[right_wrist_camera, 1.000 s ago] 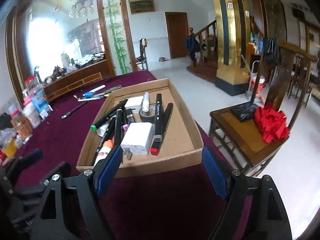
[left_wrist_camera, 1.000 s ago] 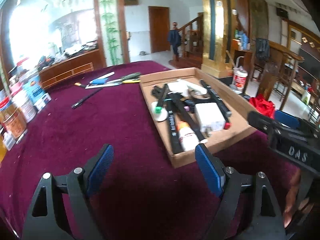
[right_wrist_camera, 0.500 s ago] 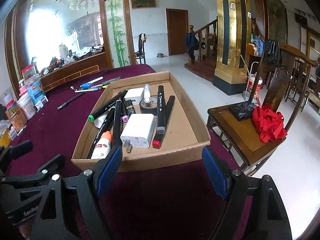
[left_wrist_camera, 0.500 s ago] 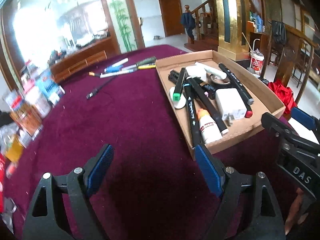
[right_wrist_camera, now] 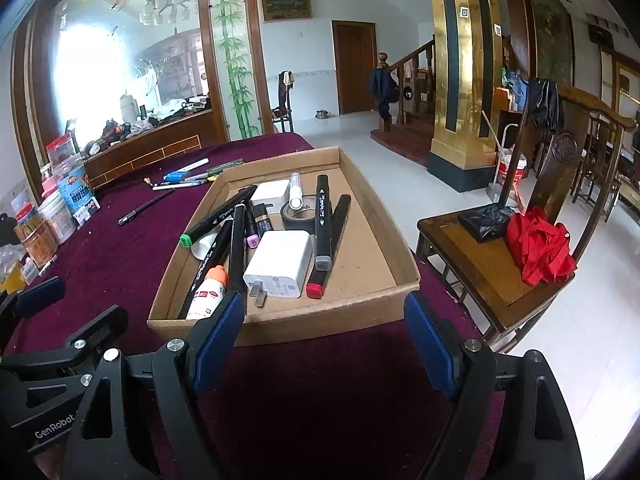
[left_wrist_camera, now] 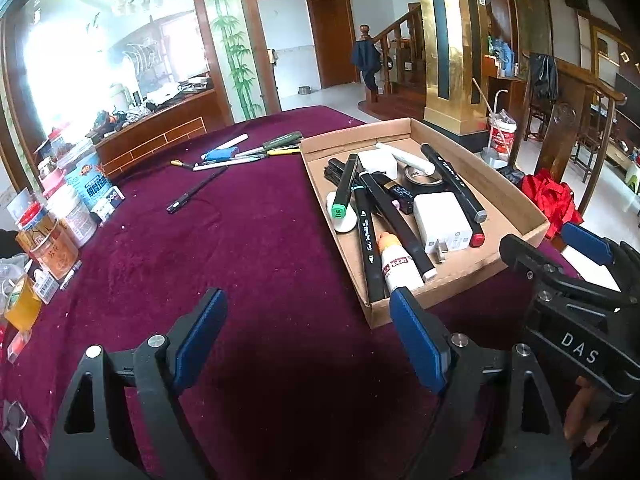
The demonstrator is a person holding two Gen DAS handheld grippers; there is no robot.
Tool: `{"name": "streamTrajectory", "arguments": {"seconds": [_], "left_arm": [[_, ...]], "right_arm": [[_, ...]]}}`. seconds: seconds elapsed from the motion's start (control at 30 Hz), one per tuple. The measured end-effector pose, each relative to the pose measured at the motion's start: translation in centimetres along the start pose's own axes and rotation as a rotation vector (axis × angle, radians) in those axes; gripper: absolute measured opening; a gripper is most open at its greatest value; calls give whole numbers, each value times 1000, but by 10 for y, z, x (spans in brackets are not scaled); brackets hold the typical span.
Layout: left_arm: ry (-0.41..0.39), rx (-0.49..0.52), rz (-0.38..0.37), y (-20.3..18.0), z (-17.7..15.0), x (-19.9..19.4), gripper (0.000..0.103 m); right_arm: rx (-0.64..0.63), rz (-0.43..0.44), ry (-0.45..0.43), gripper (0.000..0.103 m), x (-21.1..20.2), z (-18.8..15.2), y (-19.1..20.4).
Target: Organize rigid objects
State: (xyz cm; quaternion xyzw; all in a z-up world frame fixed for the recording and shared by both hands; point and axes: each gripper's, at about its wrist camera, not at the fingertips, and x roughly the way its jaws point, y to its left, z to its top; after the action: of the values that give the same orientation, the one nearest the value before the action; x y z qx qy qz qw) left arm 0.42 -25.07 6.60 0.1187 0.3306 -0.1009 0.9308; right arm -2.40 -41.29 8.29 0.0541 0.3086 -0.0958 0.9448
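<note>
Markers and charger lie in the tray — loose pens behind-left.

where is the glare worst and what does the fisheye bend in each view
Left wrist view: the window at upper left is blown out white, the gold pillar bows, and a dark shadow lies between the open left gripper fingers. Right wrist view: the same window glares; the pillar curves.

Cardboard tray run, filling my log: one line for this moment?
left gripper: open, empty | right gripper: open, empty | cardboard tray: markers, white charger inside | pens: loose on cloth
</note>
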Motion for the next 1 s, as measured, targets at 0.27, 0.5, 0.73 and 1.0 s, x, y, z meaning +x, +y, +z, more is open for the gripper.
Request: {"name": "streamTrajectory", "arguments": {"seconds": [0.27,0.5,0.73,1.0], "left_arm": [[-2,26,21,-5,-2,-1,84],[8,47,7,-9,-3,0,84],[14,44,9,-8,-4,1,84],[14,56,14,-11,-5,1,84]], "right_arm": [[-10,0,4,77,0,1,2],[-30,-1,-9,77,-2,1,7],[-39,2,-7,77,-2,0,9],[-39,2,-7,77,-2,0,8]]}}
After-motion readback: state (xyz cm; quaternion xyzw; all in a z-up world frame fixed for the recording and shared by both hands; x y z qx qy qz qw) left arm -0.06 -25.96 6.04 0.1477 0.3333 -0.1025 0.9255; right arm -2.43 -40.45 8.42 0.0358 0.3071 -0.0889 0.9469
